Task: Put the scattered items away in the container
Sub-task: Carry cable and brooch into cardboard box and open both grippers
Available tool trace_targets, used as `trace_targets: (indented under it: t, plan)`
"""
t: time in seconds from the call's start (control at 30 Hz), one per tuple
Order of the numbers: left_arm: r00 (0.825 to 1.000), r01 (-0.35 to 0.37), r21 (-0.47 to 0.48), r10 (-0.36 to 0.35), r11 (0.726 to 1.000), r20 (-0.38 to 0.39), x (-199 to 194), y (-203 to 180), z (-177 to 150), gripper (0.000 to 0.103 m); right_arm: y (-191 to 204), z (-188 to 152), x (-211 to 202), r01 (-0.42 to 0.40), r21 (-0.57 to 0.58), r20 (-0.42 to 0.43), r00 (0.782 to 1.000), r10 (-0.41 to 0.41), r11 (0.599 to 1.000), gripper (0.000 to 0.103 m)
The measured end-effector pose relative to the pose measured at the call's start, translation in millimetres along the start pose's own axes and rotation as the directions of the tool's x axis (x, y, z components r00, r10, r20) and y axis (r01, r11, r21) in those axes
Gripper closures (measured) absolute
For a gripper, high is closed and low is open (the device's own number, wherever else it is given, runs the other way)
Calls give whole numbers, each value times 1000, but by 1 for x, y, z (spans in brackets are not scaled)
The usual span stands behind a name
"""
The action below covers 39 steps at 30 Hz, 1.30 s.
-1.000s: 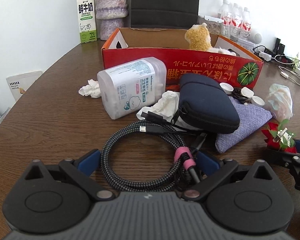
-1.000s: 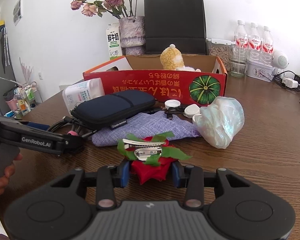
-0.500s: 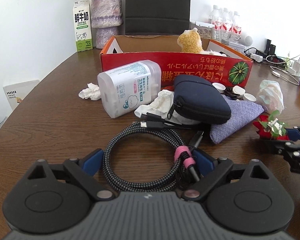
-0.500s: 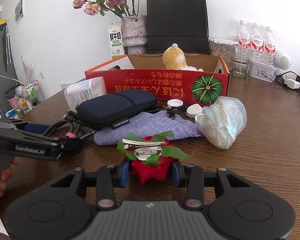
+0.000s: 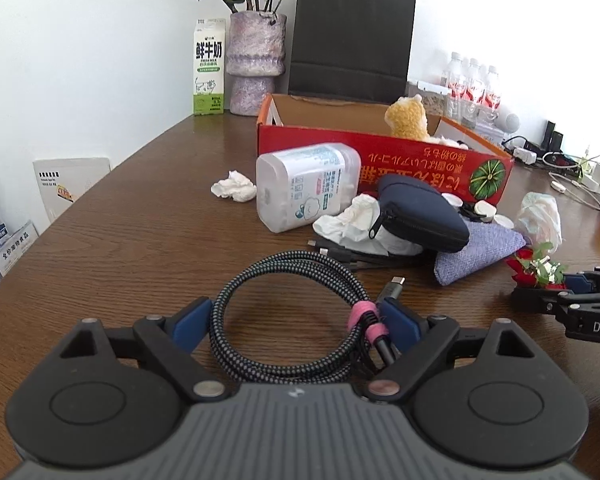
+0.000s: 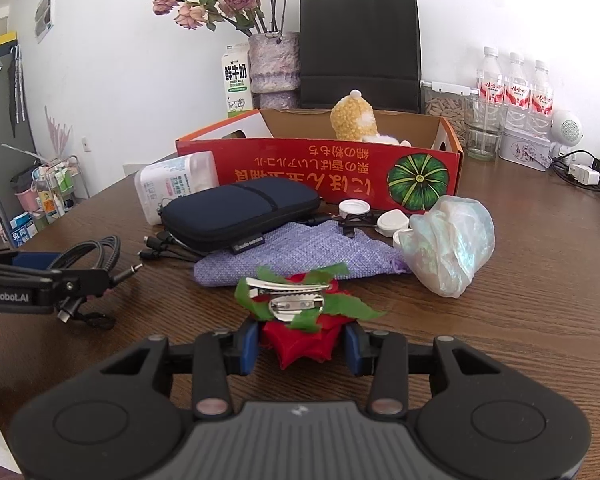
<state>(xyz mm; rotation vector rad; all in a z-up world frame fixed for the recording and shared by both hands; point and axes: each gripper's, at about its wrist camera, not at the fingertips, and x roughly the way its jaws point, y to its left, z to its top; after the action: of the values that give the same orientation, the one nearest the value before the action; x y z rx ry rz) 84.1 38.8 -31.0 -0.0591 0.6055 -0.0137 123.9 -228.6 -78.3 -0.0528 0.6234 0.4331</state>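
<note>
Only the plush toy (image 5: 407,120) sits in the red box (image 5: 380,152); the rest litters the surface (image 5: 120,240), the left claw (image 5: 296,322) closing around the coiled cable (image 5: 284,312), the right claw (image 6: 300,346) pinching the red flower clip (image 6: 296,320).

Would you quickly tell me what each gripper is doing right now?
Left gripper: closing around the cable coil.
Right gripper: shut on the red flower clip.
</note>
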Motion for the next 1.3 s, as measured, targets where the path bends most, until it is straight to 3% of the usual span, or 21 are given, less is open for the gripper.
trace_targets:
  t: [0.2,0.4,0.6,0.77,0.87,1.13,1.3]
  plan:
    - [996,10,-5,-9,1000,90,-18,1,13,12,2,6,-14,-5,-11,55,998,6,1000,64]
    - [976,29,13,-31,999,216,-37,-7,40,12,4,31,-28,-8,-50,138,990,15,999,64]
    - [944,47,30,-54,998,325,-39,-21,76,12,-1,73,-28,31,-77,237,971,-12,997,64]
    - [925,92,19,-92,996,369,-23,-30,119,12,-8,117,-15,60,-82,309,951,-32,995,64]
    - [919,109,-4,-99,994,381,-5,-33,143,12,-13,141,1,51,-71,315,949,-26,996,64]
    - [930,104,-74,-71,992,361,60,-29,192,12,-24,186,76,2,3,255,967,-3,1000,64]
    - [953,92,-97,-59,991,296,112,-22,201,12,-26,191,135,-49,25,143,989,45,998,64]
